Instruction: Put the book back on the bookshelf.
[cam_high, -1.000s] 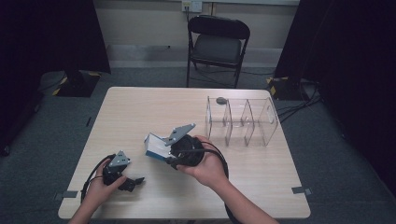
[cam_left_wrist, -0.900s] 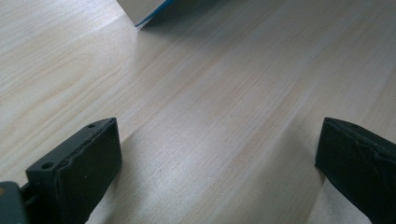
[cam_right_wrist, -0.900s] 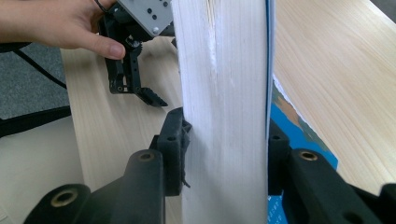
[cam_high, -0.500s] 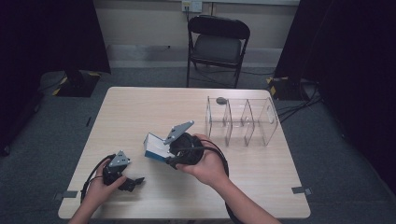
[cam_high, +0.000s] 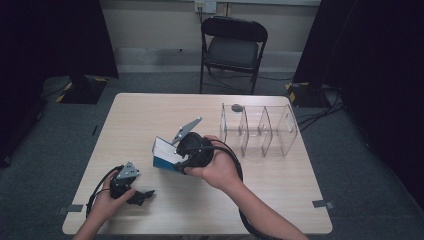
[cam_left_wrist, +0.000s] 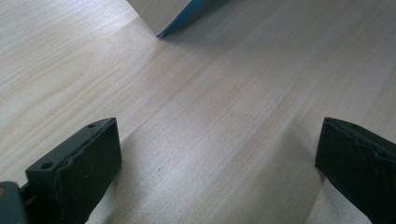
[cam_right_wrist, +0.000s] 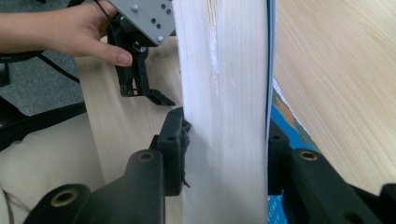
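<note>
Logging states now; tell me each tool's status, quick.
Left tool: open, empty, over the table.
Right tool: closed on the white-and-blue box.

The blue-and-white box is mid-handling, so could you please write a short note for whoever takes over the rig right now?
Right gripper: shut on the blue-and-white cardboard box, clamping its narrow white edge, box tilted at mid-table.
Left gripper: open, nothing between its jaws, low over the light wooden table near the front left corner.
Clear three-compartment plastic organiser: upright at the right; no box in it.
Done: box gripped.
Left: probably placing it, perhaps in the organiser.
</note>
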